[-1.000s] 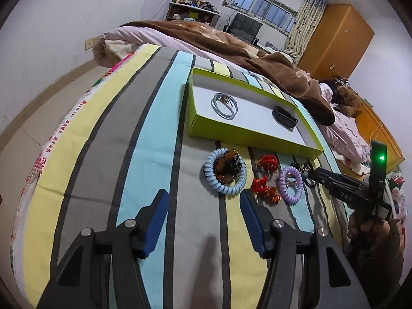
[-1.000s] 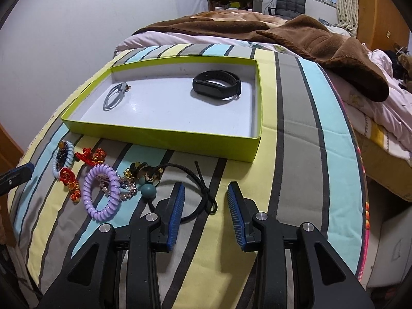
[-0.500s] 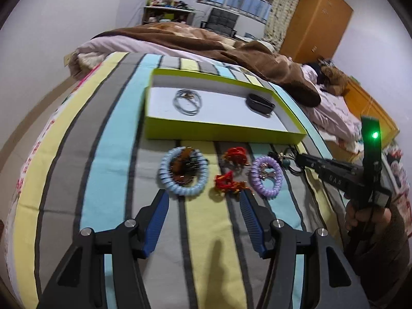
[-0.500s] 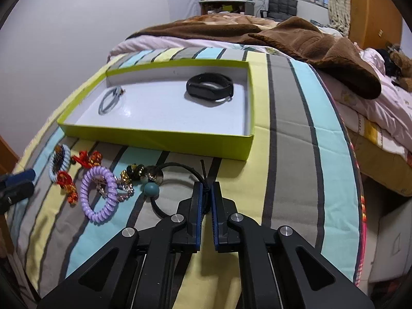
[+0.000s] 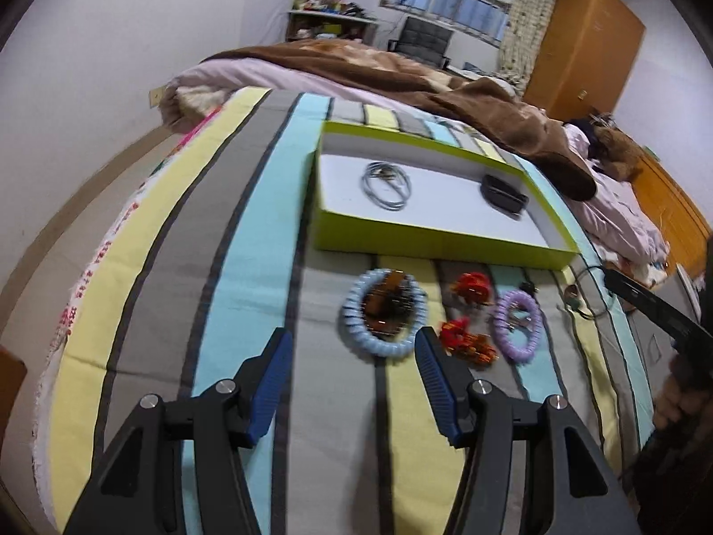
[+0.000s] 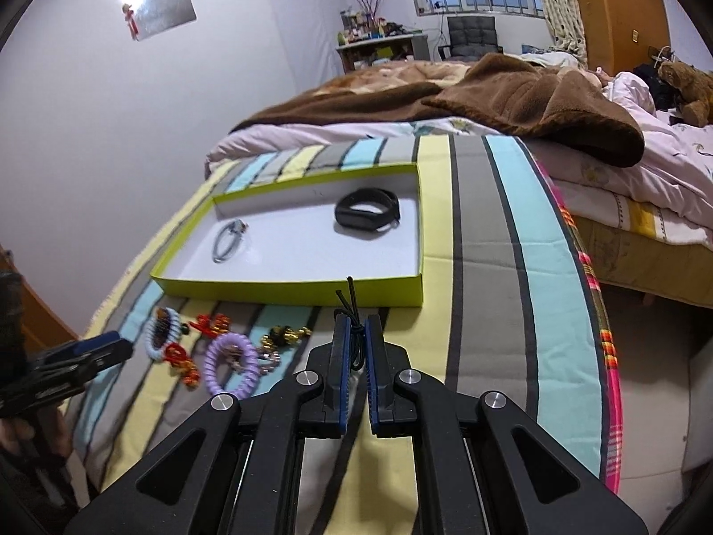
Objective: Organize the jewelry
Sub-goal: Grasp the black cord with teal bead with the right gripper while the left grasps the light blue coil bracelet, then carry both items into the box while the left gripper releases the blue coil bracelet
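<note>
A lime-green box (image 5: 428, 236) (image 6: 289, 287) lies on the striped bedspread, holding a grey ring (image 5: 386, 185) (image 6: 227, 245) and a black band (image 5: 503, 191) (image 6: 367, 216). In front of it lie a light blue coil tie (image 5: 383, 312) (image 6: 161, 334), red clips (image 5: 468, 339) (image 6: 178, 356) and a purple coil tie (image 5: 519, 327) (image 6: 231, 363). My left gripper (image 5: 352, 356) is open just short of the blue coil. My right gripper (image 6: 356, 339) is shut on a black elastic hair tie (image 6: 352, 312), lifted above the bedspread before the box; the tie also shows in the left wrist view (image 5: 588, 285).
A brown blanket (image 6: 512, 98) and pink bedding (image 6: 659, 178) lie behind and right of the box. Gold-and-black beads (image 6: 285, 334) lie by the purple coil. The bed edge drops off at right (image 6: 610, 356). A wardrobe (image 5: 579, 44) stands at the back.
My right gripper has shut on the black hair tie and lifted it off the bedspread. My left gripper stayed open and drifted in front of the blue coil.
</note>
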Demonstrator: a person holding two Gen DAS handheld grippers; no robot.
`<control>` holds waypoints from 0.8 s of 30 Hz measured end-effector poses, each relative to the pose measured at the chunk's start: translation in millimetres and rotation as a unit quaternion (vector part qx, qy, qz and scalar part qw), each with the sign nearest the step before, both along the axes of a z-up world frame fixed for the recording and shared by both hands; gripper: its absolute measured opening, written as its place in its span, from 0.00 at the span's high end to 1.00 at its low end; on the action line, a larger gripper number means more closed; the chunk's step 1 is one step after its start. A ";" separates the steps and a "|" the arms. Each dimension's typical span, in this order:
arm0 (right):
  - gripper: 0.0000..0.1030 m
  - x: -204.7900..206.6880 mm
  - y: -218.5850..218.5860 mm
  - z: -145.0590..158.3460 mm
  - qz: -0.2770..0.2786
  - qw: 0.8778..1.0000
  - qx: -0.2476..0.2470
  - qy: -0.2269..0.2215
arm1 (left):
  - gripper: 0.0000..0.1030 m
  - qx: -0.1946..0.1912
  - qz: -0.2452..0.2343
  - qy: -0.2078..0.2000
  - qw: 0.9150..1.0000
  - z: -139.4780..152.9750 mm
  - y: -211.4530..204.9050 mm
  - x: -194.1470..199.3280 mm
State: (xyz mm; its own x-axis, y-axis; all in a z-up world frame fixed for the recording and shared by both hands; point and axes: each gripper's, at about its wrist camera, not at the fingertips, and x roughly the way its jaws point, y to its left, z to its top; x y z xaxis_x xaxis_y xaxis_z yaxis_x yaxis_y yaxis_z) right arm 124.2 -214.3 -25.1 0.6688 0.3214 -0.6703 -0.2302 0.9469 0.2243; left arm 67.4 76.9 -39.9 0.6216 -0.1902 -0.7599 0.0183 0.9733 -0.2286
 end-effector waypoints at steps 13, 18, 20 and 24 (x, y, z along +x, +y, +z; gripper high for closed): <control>0.94 -5.7 1.6 4.5 0.007 1.000 0.006 -0.009 | 0.67 0.018 -0.004 0.027 0.999 -14.5 -3.5 19.0; 0.94 -5.7 1.8 3.4 0.008 1.000 0.008 -0.008 | 0.74 0.067 -0.025 0.026 0.997 -13.2 -15.8 23.7; 0.94 -5.7 1.5 2.6 0.008 1.000 0.009 -0.007 | 0.80 0.065 -0.032 0.027 0.997 -12.5 -17.6 23.9; 0.94 -6.4 -0.2 1.9 0.007 1.000 0.012 -0.006 | 0.86 0.063 -0.039 0.026 0.997 -12.9 -19.6 24.9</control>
